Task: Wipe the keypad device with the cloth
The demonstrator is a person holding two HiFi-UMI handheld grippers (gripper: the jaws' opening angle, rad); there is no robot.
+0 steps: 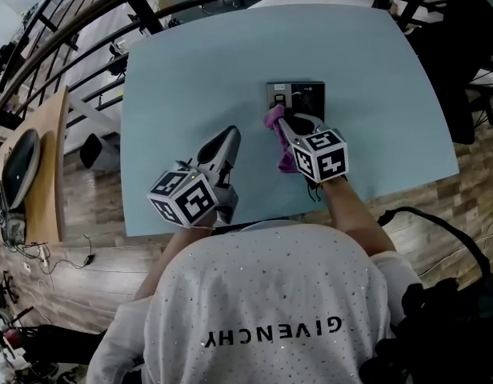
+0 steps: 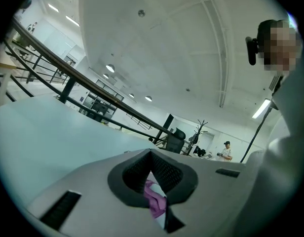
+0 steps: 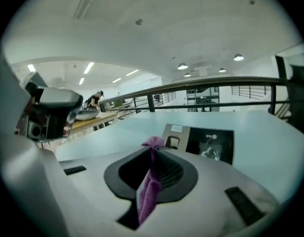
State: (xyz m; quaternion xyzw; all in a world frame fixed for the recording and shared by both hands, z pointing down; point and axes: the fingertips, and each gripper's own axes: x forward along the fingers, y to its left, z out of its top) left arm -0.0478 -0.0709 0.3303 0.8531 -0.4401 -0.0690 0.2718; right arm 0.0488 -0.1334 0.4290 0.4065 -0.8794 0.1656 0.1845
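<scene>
Holding the cloth point(image 3: 148, 194) clenched in your right gripper point(image 3: 153, 150), you are keeping its purple bunched tip at the keypad's point(image 1: 297, 95) near left corner, with the rest trailing back under the jaws. The keypad is lying flat near the middle of the table point(image 1: 190, 70), far side: a thin rectangle, with a tan left panel carrying a small white label and a glossy black right panel. Your left gripper point(image 1: 231, 135) is idling beside it, jaws pressed together, gripping nothing.
</scene>
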